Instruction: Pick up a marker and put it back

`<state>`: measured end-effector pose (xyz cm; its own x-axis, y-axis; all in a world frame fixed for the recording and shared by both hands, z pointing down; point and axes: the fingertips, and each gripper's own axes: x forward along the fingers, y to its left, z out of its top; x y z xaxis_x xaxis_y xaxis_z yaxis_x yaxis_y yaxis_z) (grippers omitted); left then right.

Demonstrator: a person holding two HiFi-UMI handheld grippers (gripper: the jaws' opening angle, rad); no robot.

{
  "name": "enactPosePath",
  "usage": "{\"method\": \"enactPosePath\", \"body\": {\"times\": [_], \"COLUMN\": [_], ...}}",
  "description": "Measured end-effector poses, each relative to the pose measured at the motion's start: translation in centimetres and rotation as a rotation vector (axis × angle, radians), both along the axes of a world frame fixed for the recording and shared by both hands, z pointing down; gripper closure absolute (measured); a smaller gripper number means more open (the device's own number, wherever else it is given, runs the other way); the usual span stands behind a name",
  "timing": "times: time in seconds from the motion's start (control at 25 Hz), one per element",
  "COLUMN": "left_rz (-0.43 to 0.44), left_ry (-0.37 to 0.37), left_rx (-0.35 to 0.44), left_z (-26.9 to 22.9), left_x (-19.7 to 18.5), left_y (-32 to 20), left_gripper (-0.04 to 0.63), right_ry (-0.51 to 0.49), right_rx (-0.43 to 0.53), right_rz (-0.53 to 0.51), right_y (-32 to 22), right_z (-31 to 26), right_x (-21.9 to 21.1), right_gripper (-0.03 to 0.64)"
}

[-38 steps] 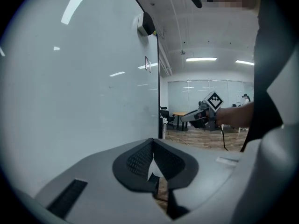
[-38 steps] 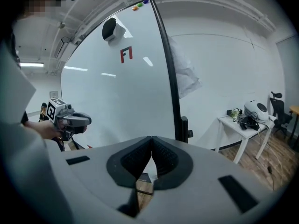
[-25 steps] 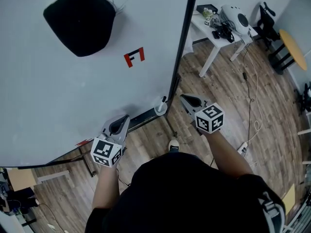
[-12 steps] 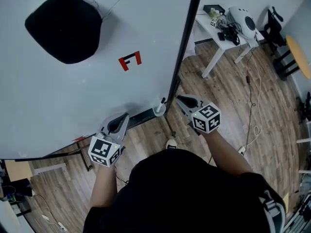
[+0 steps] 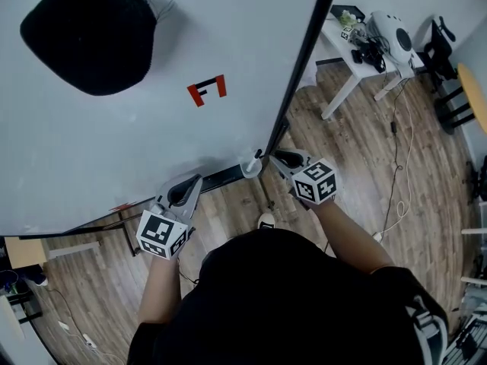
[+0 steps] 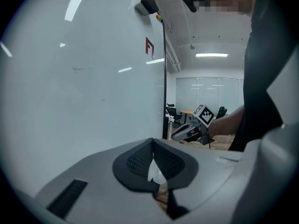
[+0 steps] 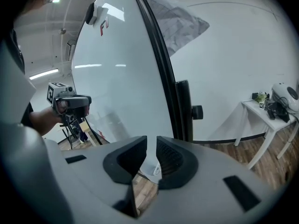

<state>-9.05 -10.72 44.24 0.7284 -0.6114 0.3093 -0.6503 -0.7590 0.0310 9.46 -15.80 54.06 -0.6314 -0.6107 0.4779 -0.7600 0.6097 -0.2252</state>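
Marker (image 5: 249, 166): white-bodied, apparently upright, at the right end of the ledge (image 5: 221, 179) under the whiteboard (image 5: 114, 143), not yet gripped. Nearest the person, the left claw (image 5: 192, 183) is closed with nothing in it, idle near the ledge. The right claw (image 5: 277, 157) is just beside the marker; its jaws have just been opening and stand at a narrow gap, nothing between the pads, the marker (image 7: 155, 171) showing just beyond them. Risk, as judged: the gap looks tight for the barrel, so a jaw tip may strike it and tip it off the ledge end onto the floor (image 5: 358, 150).
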Motion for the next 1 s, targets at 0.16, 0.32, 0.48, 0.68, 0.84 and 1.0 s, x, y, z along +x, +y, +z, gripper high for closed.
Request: {"method": "enactPosePath", "body": {"times": [0.16,0.32,0.48,0.68,0.84,1.0], "left_rz": [-0.020,-0.044,-0.052,-0.059,-0.062,-0.066], "left_ry": [-0.009,-0.014,-0.011,-0.016,-0.009,-0.008], "left_rx": [-0.018,-0.039,-0.056,-0.078,-0.091,-0.103], "left_z": [0.8,1.6,2.4,3.5,4.0,4.6], "left_x": [-0.6,-1.2,-1.4,-1.8,-1.8,-1.9], "left_y": [0.2,0.5,0.6,0.9,1.0,1.1], "left_gripper": [0.584,0.584,0.584,0.584,0.584,0.584], "right_ry": [0.008,0.020,0.022,0.023,0.022,0.023], "right_rx": [-0.028,-0.061,-0.085,-0.125,-0.154,-0.171], "right_rz": [0.001,-0.001,0.012,0.022,0.037,0.041], "right_y": [-0.4,-0.8,-1.3,-1.7,-1.9,-2.3], "right_z": [2.1,4.3,5.7,7.8,9.1,10.1], "right_x": [-0.3,-0.7,-0.7,-1.3,-1.2,-1.4], "right_gripper": [0.551,0.537,0.527,0.520,0.517,0.515]}}
